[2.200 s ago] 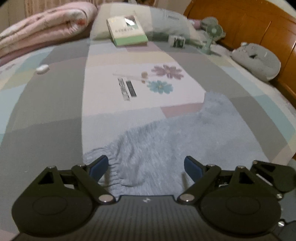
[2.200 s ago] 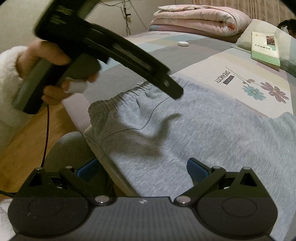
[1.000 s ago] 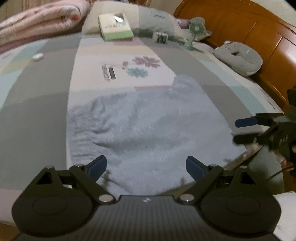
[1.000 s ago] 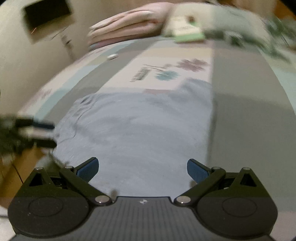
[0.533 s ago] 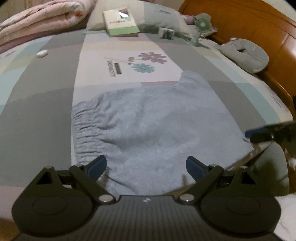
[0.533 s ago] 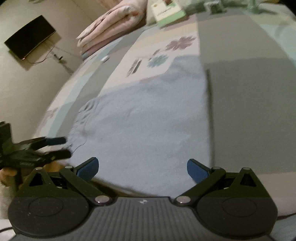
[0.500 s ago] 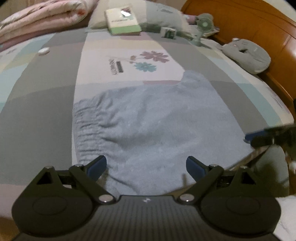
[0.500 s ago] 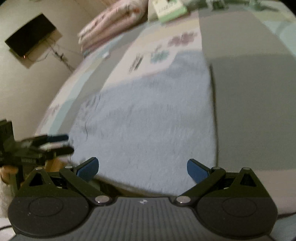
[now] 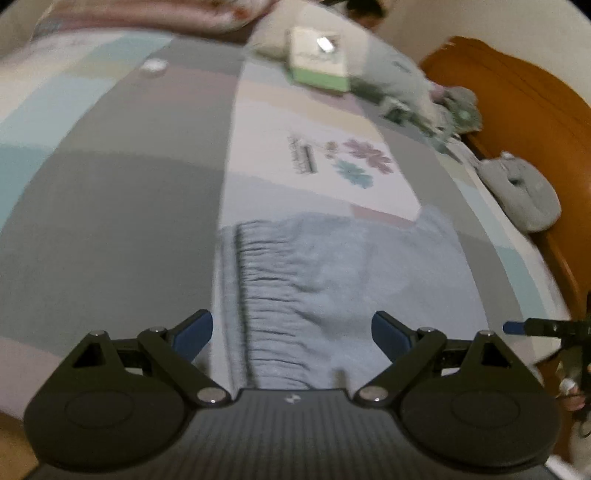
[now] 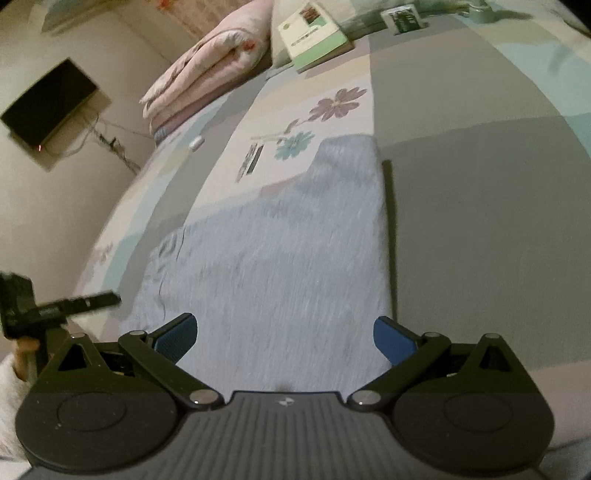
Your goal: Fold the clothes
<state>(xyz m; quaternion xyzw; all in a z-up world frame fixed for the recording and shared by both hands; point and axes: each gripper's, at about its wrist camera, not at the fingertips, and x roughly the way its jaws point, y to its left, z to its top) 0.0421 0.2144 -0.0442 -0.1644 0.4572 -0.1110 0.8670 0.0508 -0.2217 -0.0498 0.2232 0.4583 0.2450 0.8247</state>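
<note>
The light grey fleecy trousers [image 9: 332, 280] lie flat across the near part of the patchwork bedspread [image 9: 110, 206], their gathered elastic waistband [image 9: 258, 295] toward the left gripper [image 9: 291, 332], whose 2 blue-tipped jaws stand wide apart above it, holding nothing. The right gripper [image 10: 284, 338] hovers over the opposite end, jaws likewise spread and empty. Farther off sit a green-edged book [image 10: 314, 35] and a folded pink quilt [image 10: 210, 74].

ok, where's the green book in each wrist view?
Left wrist: book at top centre, on the pillow, blurred.
Right wrist: book at top centre, right of the pink quilt.
Shared landmark: the flower print on the bedspread, just beyond the grey garment.
</note>
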